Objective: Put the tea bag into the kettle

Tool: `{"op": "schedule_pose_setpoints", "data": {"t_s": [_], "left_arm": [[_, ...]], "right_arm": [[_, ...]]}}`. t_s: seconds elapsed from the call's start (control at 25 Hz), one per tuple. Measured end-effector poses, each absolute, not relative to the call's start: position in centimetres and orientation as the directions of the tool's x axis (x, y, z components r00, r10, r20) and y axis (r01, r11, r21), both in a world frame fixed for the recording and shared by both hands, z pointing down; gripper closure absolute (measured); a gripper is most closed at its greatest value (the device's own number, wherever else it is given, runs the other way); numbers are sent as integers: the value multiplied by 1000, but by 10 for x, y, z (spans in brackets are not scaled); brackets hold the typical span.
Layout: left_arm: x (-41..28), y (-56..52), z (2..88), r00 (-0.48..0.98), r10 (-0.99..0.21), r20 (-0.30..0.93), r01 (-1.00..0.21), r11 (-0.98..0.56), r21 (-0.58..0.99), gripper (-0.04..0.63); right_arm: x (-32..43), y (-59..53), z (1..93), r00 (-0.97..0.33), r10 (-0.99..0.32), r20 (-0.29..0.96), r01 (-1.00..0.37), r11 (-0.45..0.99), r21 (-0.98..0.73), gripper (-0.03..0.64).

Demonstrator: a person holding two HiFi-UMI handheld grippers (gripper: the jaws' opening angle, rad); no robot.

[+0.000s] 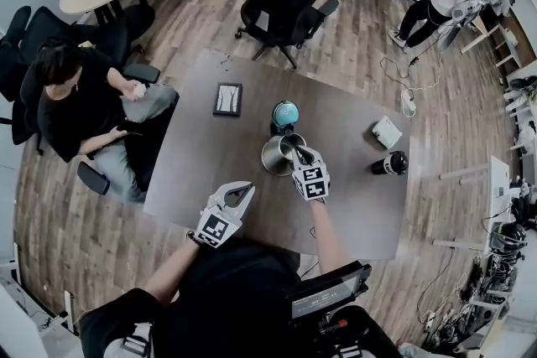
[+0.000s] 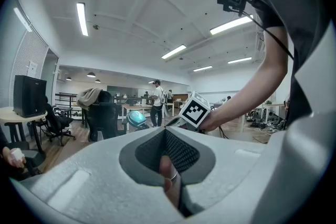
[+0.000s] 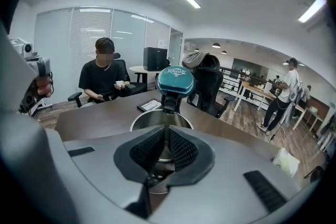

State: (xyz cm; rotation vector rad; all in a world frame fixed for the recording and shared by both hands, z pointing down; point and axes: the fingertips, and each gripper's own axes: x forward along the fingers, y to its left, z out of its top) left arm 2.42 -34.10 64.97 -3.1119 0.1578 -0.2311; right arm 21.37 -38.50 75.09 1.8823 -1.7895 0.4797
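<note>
Left gripper (image 1: 240,192) hovers above the table (image 1: 361,197), jaws pressed together. Right gripper (image 1: 300,153), jaws also together, hangs over the mouth of the open steel kettle (image 1: 273,157), whose teal lid (image 1: 285,112) stands upright. I cannot make out the tea bag.

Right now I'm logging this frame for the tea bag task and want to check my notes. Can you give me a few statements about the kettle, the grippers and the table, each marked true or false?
1. The kettle has its teal lid flipped open. True.
2. The right gripper is over the kettle's open mouth. True.
3. The left gripper rests on the kettle's lid. False: it is held off to the kettle's left, apart from it.
4. The left gripper's jaws are spread wide. False: they are together.
5. The black cup stands left of the kettle. False: it stands to the right, near the white box.
</note>
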Motion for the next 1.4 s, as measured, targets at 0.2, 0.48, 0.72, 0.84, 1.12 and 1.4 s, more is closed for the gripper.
{"op": "schedule_pose_setpoints", "data": {"t_s": [0.2, 0.48, 0.72, 0.84, 1.12, 1.4], "left_arm": [[20, -343, 650, 984, -102, 148, -98, -995, -31, 603], [21, -343, 649, 983, -101, 152, -98, -995, -26, 603], [26, -339, 649, 985, -87, 152, -82, -996, -35, 603], [26, -334, 651, 985, -76, 156, -72, -997, -29, 603], [24, -324, 649, 987, -48, 151, -42, -998, -38, 603], [26, -303, 640, 985, -12, 175, -9, -1000, -16, 603]], "right_arm": [[211, -385, 747, 87, -832, 548, -994, -33, 107, 604], [190, -379, 681, 99, -920, 378, -991, -59, 116, 604], [175, -376, 648, 70, -961, 267, -995, -48, 89, 604], [165, -365, 639, 61, -971, 229, -996, -46, 72, 604], [127, -326, 616, 13, -991, 130, -996, 0, 94, 604], [106, -277, 594, 61, -995, 76, -992, -52, 114, 606]]}}
